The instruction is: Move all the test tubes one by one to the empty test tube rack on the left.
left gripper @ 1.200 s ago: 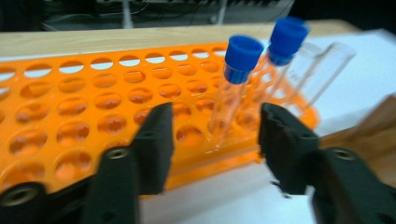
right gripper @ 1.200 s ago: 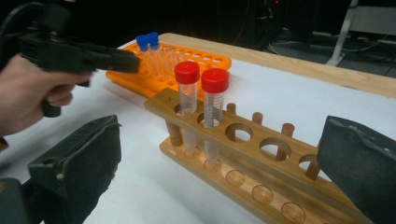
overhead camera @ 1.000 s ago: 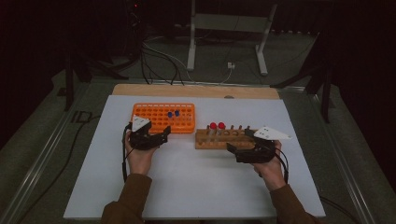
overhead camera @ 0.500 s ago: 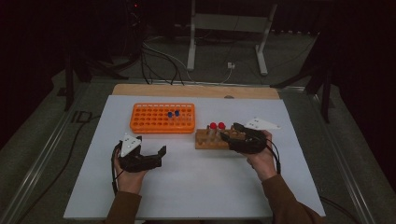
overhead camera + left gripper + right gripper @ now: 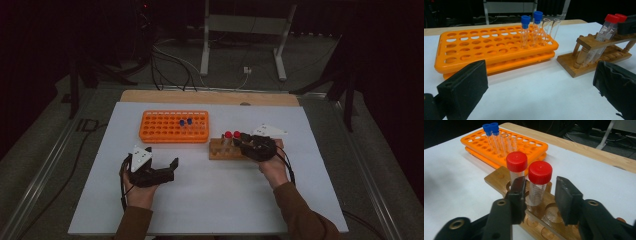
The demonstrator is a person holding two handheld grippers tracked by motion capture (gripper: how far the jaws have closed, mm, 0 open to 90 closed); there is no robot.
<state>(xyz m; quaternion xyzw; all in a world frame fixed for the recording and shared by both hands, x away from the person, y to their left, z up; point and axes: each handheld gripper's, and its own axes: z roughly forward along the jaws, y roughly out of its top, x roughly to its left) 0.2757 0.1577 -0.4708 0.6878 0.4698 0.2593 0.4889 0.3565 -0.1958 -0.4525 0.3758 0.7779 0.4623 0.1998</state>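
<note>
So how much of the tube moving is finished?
Two blue-capped tubes and two uncapped ones already stand in the orange rack. The right gripper has been closing around a red-capped tube in the wooden rack, not yet pinching it. Another red-capped one waits. The left gripper is open.

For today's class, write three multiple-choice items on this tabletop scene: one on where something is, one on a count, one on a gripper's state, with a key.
1. Where do the red-capped tubes stand?
A. in the orange rack
B. in the wooden rack
C. flat on the table

2. How many blue-capped tubes stand in the orange rack?
A. two
B. four
C. none

3. How does the left gripper stand?
A. shut on a tube
B. open with nothing between its jaws
C. shut on the wooden rack

Key: 
1 B, both red caps rise from holes in the wooden rack, where the right gripper brackets one tube. 
2 A, two blue caps show side by side in the left gripper view. 
3 B, its jaws stand wide apart over bare white table.
</note>
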